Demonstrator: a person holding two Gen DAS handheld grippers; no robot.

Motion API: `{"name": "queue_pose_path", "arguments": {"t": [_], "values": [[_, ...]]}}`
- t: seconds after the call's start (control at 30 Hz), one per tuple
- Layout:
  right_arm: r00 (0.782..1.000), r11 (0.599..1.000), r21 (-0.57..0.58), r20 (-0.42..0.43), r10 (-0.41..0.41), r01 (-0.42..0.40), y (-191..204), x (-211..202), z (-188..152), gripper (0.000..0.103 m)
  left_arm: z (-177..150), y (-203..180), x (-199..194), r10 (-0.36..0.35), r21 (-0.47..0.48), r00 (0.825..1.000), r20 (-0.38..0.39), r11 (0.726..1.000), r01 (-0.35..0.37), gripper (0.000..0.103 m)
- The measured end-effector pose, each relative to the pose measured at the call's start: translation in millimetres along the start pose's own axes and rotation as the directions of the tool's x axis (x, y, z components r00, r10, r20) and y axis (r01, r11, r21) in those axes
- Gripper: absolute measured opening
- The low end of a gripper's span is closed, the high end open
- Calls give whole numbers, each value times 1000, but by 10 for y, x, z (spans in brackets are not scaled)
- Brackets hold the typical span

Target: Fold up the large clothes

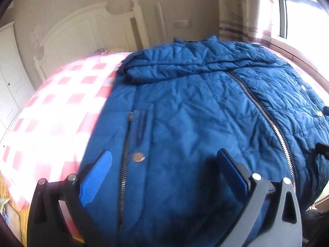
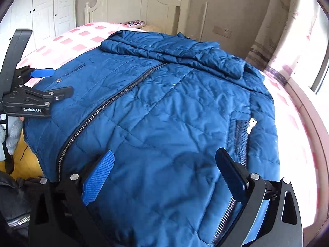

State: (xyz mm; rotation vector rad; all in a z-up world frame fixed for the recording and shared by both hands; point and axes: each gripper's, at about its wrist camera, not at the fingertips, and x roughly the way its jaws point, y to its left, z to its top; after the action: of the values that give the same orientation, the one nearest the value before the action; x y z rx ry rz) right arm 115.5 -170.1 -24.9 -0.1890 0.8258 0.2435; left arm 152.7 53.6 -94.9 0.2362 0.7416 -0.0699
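Note:
A large blue quilted jacket [image 1: 195, 113] lies front up on the bed, zipped, with its sleeves folded across the collar end. It also shows in the right wrist view [image 2: 164, 107]. My left gripper [image 1: 164, 164] is open and empty above the hem, near the left zip pocket and a snap button [image 1: 138, 157]. It also shows at the left of the right wrist view [image 2: 59, 82]. My right gripper [image 2: 164, 164] is open and empty above the hem near the right zip pocket [image 2: 240, 138].
The bed has a pink and white checked sheet [image 1: 51, 103] and a white headboard [image 2: 139, 2]. A white wardrobe [image 2: 47, 6] stands to the left. A curtain [image 1: 246, 10] and window [image 1: 304, 10] are to the right. Yellow floor [image 2: 26, 162] shows beside the bed.

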Motion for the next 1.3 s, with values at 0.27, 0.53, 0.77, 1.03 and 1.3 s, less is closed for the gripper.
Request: {"name": "queue_pose_path", "arguments": {"t": [0.27, 0.53, 0.77, 1.03, 1.3], "values": [[1000, 993, 116, -22, -12, 15, -353, -86, -393, 95, -244, 350, 1, -44, -72, 999, -7, 996, 44, 101], [1000, 993, 115, -7, -21, 21, -488, -229, -712, 97, -533, 478, -135, -99, -85, 995, 7, 991, 99, 102], [999, 985, 166, 0, 49, -49, -630, -601, -1132, 96, -855, 899, -523, -106, -129, 993, 42, 985, 111, 101], [948, 868, 381, 147, 282, -317, -1069, -287, -1676, 96, -1440, 1419, -317, -414, -373, 907, 75, 832, 410, 101], [779, 673, 393, 348, 521, -626, -1312, 27, -1803, 69, -1558, 1607, -50, -552, -443, 820, 154, 703, 556, 101]]}}
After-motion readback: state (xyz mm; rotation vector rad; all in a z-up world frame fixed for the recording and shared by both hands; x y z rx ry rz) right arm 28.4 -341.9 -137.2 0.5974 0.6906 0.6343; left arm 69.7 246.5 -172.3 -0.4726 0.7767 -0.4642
